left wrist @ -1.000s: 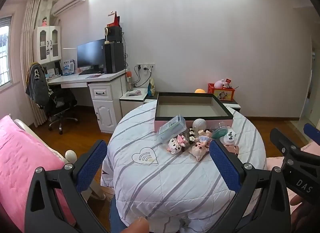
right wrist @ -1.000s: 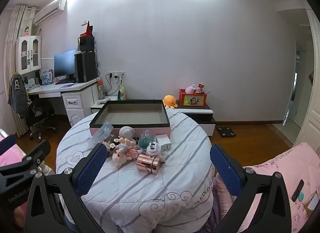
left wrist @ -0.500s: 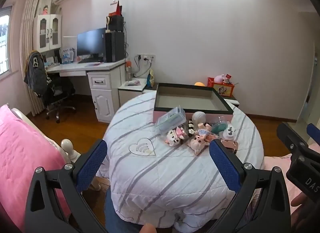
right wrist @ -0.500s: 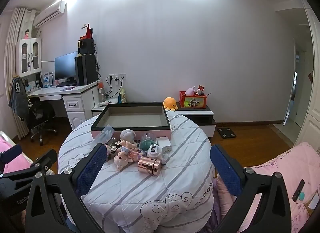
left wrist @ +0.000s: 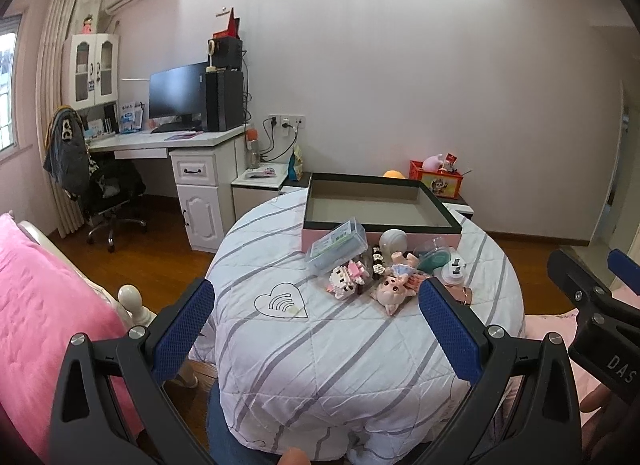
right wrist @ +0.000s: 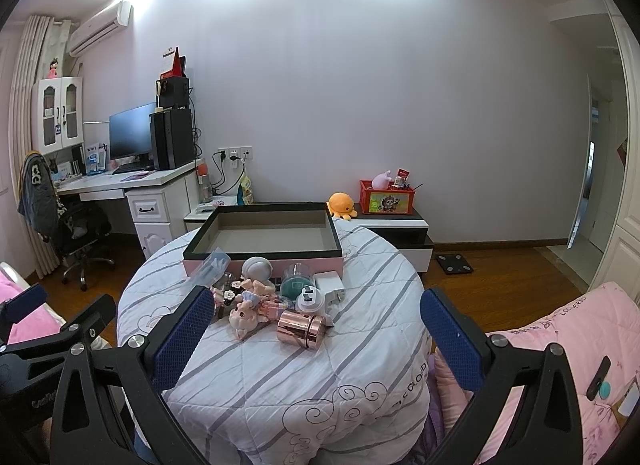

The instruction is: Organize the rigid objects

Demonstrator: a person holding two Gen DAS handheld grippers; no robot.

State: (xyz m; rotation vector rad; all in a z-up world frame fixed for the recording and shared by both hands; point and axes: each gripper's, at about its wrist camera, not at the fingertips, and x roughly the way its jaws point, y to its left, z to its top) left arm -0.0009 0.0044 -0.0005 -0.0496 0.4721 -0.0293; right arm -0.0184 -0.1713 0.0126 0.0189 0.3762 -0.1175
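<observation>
Left wrist view: left gripper (left wrist: 316, 325) spread wide, empty, short of the round table (left wrist: 328, 349). One dark-rimmed tray (left wrist: 378, 205) stands at the far side; before it one clear case (left wrist: 339, 245), one block cat (left wrist: 345, 285), one pig figure (left wrist: 391, 290).

Right wrist view: right gripper (right wrist: 316, 329) likewise wide, empty. Shown only here: one rose-gold canister (right wrist: 302, 328) and one white plug (right wrist: 331, 287), possibly a charger.

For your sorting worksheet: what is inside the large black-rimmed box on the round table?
The black-rimmed box shows only a bare grey floor and inner walls; no item lies in it. Its near wall hides a strip of the floor. The toys sit on the table in front.
</observation>
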